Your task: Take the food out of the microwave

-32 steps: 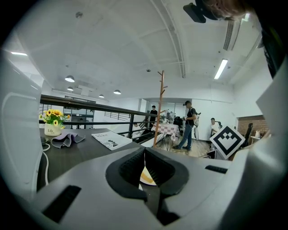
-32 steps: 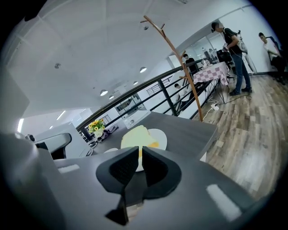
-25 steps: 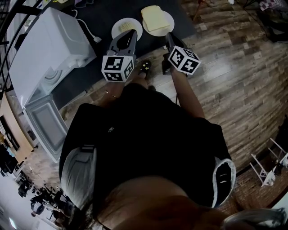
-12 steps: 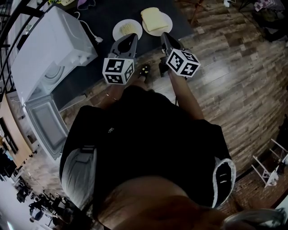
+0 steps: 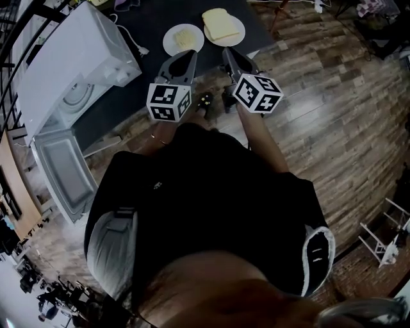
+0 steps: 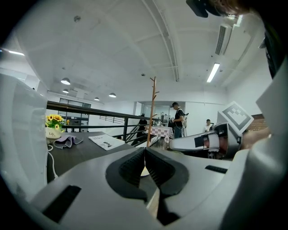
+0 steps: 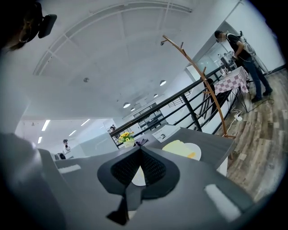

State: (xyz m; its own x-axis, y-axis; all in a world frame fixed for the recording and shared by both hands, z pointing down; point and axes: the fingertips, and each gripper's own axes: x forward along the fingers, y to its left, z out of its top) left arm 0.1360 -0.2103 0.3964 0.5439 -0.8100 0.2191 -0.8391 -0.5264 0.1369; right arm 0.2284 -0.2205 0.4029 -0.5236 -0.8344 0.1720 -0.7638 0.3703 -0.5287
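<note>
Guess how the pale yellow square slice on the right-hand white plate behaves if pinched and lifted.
Probably light and soft: the pale yellow square slice looks like flat bread, so it may sag or dent in a pinch. Pushed, it likely slides, lying loose on the smooth round white plate. Flat, so unlikely to roll.

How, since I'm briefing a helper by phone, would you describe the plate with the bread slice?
On the dark table stands a white microwave, door open. Of the two white plates beside it, take the farther plate. Its pale square bread nearly covers it; the nearer plate holds a smaller yellow piece.
</note>
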